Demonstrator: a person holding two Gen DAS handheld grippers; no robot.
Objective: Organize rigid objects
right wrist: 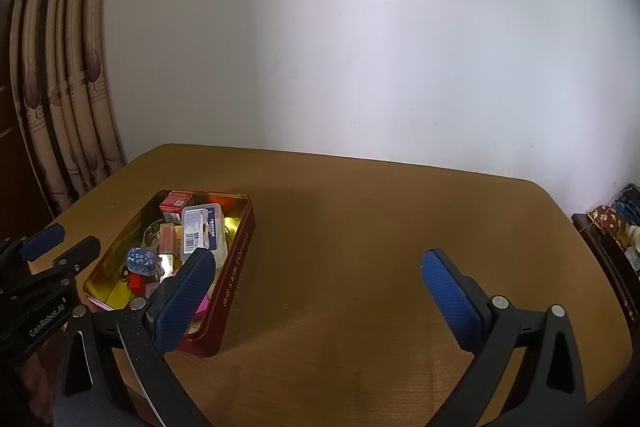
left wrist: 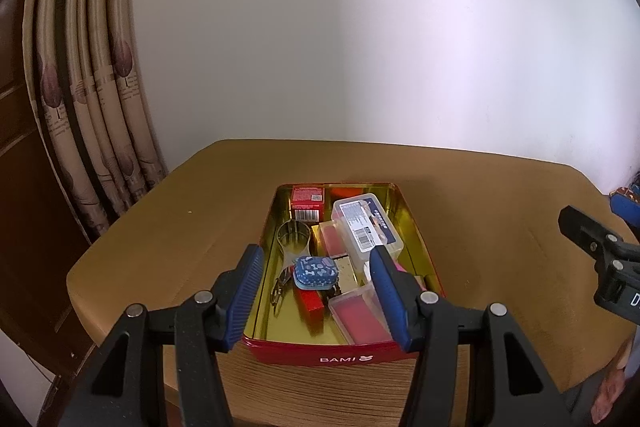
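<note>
Left wrist view: red tin [left wrist: 348,358] with gold lining, at the near left of the wooden worktop [left wrist: 168,243]. Contents: clear plastic box [left wrist: 366,227], small red carton [left wrist: 307,201], blue patterned case [left wrist: 316,271], metal ring piece [left wrist: 294,237], pink-lidded boxes [left wrist: 358,319]. Left claw [left wrist: 316,301] open above the tin, empty. Right claw [right wrist: 316,301] wide open over bare worktop, empty.
</note>
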